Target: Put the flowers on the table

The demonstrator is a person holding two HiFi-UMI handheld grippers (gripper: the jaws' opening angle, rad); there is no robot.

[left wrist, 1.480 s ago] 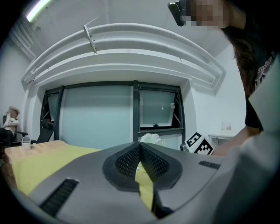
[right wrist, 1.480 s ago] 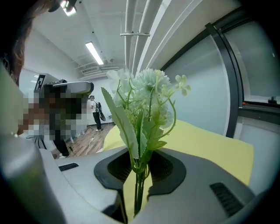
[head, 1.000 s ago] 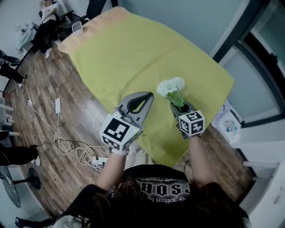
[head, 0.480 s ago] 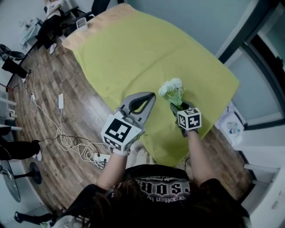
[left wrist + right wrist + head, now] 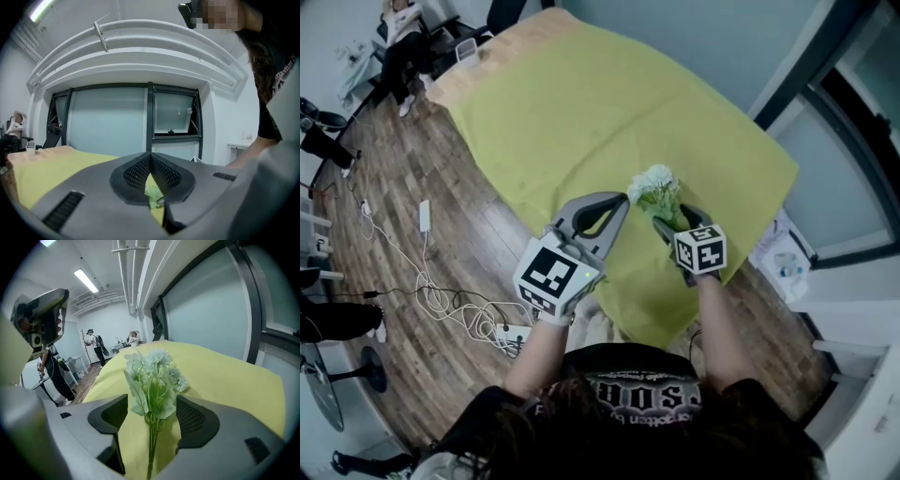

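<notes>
A small bunch of pale white-green flowers [image 5: 654,187] lies near the front edge of the table, on its yellow-green cloth [image 5: 562,103]. My right gripper [image 5: 675,218] is right behind it. In the right gripper view the jaws are opening, wide apart on either side of the stems [image 5: 151,427]; neither pad touches the flowers [image 5: 152,376]. My left gripper [image 5: 617,201] hovers just left of the bunch, tips pointing at it. In the left gripper view its jaws [image 5: 150,157] meet at the tips with nothing between them.
Wooden floor left of the table carries white cables and a power strip [image 5: 422,221]. A person sits at a desk at the far left [image 5: 398,37]. A glass wall with dark frames [image 5: 825,112] runs along the right, with a white unit [image 5: 783,258] below it.
The right gripper's jaws have spread apart and let go of the flower stems. The bunch has come down onto the cloth and shifted slightly left. The left gripper has hardly moved.
</notes>
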